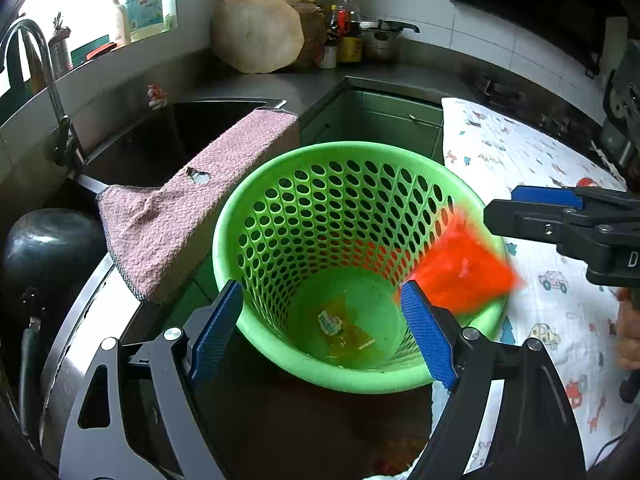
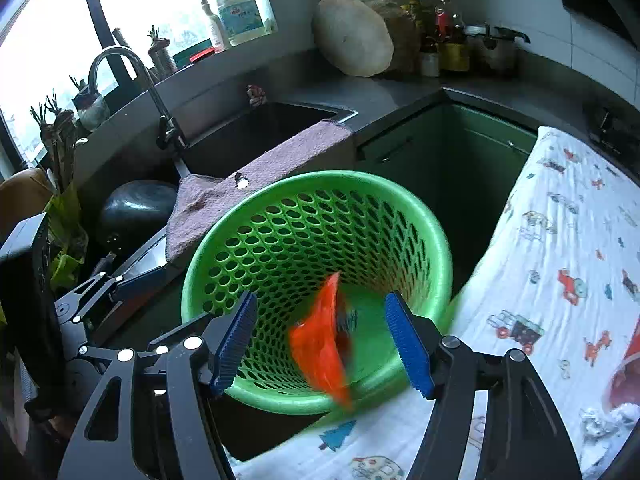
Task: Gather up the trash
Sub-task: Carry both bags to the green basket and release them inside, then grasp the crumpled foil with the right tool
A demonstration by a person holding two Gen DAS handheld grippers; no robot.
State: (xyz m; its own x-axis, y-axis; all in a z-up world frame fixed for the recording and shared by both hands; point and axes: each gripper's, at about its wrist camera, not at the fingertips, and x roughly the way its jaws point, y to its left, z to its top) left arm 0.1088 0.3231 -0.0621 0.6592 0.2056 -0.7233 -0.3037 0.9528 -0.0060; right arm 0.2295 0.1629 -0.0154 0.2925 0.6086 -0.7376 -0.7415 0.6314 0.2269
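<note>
Orange wrapper [image 2: 324, 344] loose between spread fingers of right gripper [image 2: 322, 338], touching neither pad, motion-blurred, at near rim of green basket [image 2: 436, 240]. Left gripper [image 1: 322, 334] likewise spread wide, holding nothing, basket mouth between fingers. Yellowish scrap [image 1: 344, 330] on basket floor, hard to identify. Wrapper print unreadable.
</note>
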